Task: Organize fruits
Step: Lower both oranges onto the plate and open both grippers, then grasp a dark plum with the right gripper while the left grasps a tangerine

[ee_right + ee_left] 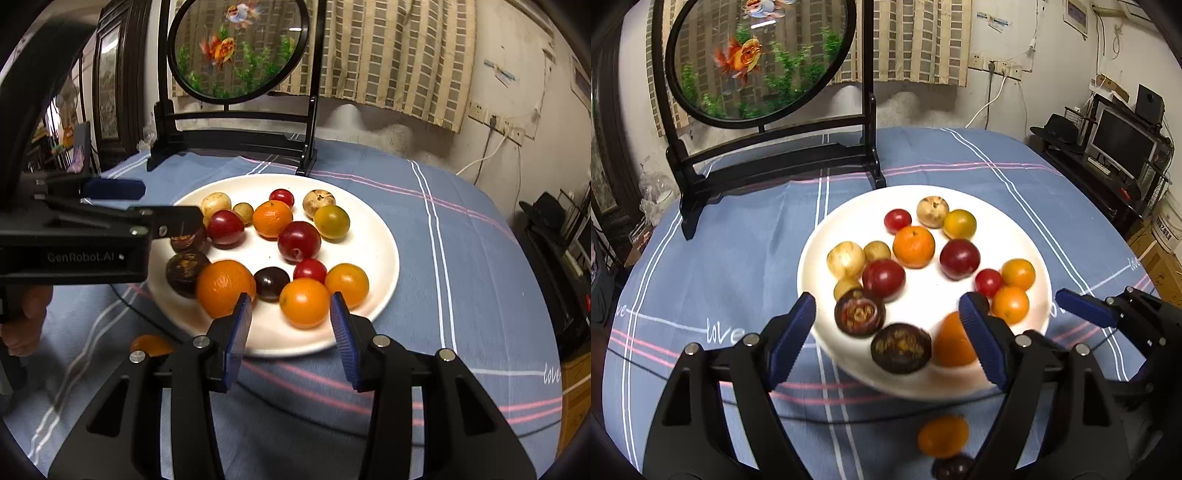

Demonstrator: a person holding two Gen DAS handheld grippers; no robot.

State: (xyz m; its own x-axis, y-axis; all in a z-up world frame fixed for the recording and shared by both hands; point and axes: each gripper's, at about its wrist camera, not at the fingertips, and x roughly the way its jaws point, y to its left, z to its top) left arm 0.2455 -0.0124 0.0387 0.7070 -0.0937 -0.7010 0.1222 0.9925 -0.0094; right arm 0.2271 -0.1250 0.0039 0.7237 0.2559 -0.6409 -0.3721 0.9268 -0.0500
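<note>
A white plate (1015, 236) (380, 258) on the blue cloth holds several fruits: oranges (913, 246) (225, 288), red plums (959, 258) (299, 242), dark mangosteens (900, 348) (184, 271), pale round fruits (846, 259) (216, 203). My left gripper (890, 332) is open and empty, its fingers over the plate's near edge around two mangosteens. My right gripper (291, 328) is open and empty just above the plate's near rim, by an orange (304, 302); it shows in the left wrist view (1086, 308). An orange fruit (942, 435) (151, 345) and a dark fruit (951, 467) lie on the cloth off the plate.
A black stand with a round goldfish panel (757, 55) (240, 48) stands behind the plate. The round table carries a blue striped cloth (720, 258) (480, 277). A shelf with a monitor (1123, 144) is off to the right.
</note>
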